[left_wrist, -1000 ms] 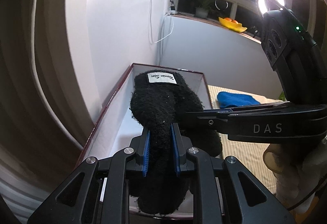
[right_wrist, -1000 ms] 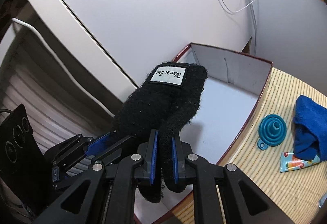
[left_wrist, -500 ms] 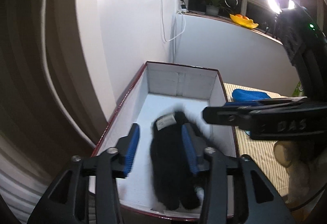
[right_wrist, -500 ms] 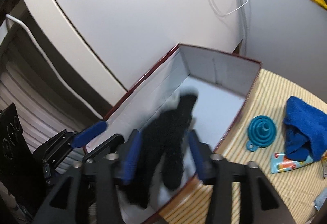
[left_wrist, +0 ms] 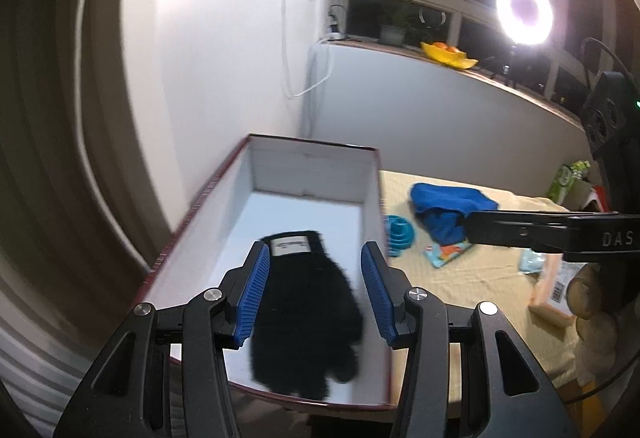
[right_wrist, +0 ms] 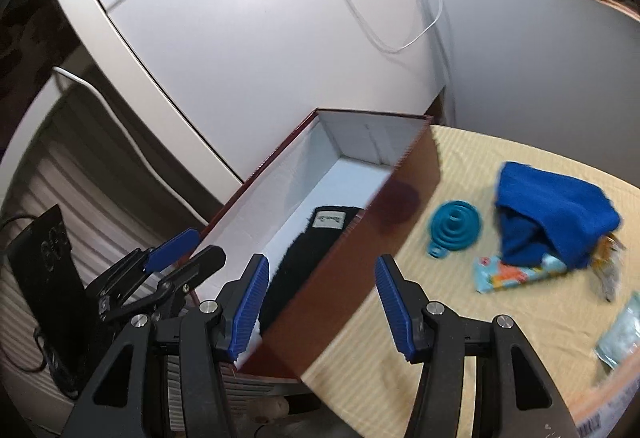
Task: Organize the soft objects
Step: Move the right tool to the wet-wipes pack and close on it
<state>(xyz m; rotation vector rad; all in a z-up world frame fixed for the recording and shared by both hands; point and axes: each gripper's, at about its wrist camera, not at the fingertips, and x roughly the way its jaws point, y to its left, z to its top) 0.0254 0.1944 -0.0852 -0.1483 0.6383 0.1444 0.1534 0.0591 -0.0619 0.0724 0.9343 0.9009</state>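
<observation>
Now the long maroon box (left_wrist: pixel 372 174) with its white inside is the landmark, standing at the edge of the table's yellow striped mat (right_wrist: pixel 480 166). Inside the box, flat on its floor toward the near end, lies the black glove (left_wrist: pixel 308 314), white label up. Above that near end hangs the left gripper (left_wrist: pixel 316 294), blue pads spread apart with nothing between them. Over the box's right wall the right gripper (right_wrist: pixel 320 310) hangs, likewise parted and empty. Right of the box sits a blue cloth (right_wrist: pixel 556 214), and between them a teal funnel (right_wrist: pixel 456 226).
</observation>
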